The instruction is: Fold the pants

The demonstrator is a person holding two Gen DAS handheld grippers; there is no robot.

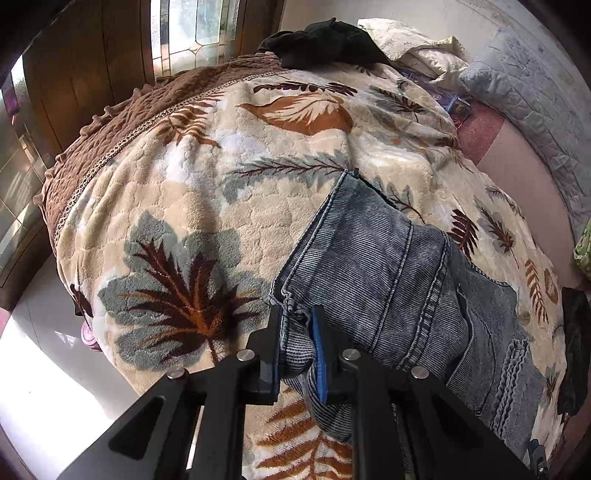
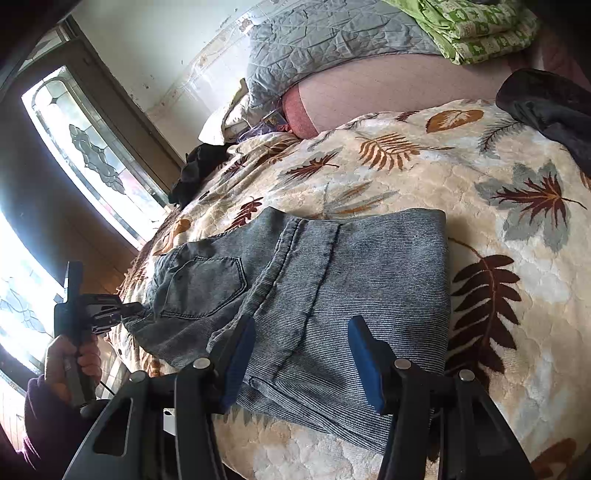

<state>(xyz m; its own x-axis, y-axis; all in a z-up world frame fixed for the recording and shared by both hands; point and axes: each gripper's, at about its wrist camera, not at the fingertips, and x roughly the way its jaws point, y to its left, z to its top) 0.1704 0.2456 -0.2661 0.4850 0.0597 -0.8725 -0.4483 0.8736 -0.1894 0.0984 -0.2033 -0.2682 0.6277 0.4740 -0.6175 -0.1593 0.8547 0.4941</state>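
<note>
Presently, the jeans are seen folded on a leaf-patterned blanket, occupying the lower centre and right of the left wrist frame. The left gripper is clenched on a bunched denim edge at the bottom centre of that frame; fabric is pinched between its black finger and its blue-padded finger.

From the right wrist view, the jeans are observed across the middle of the frame, with a back pocket facing up at centre left and a folded leg panel laid over toward the right. The right gripper is released, its blue pads spread apart at the bottom centre, with denim lying beneath and between them; contact with the cloth cannot be confirmed. The left gripper is noted at the left edge of this frame, gripping the waist end of the jeans, and is held by a hand.

A black garment is recorded at the top centre of the left wrist frame. A green folded cloth is recorded at the upper right of the right wrist frame, beside a grey quilt.
</note>
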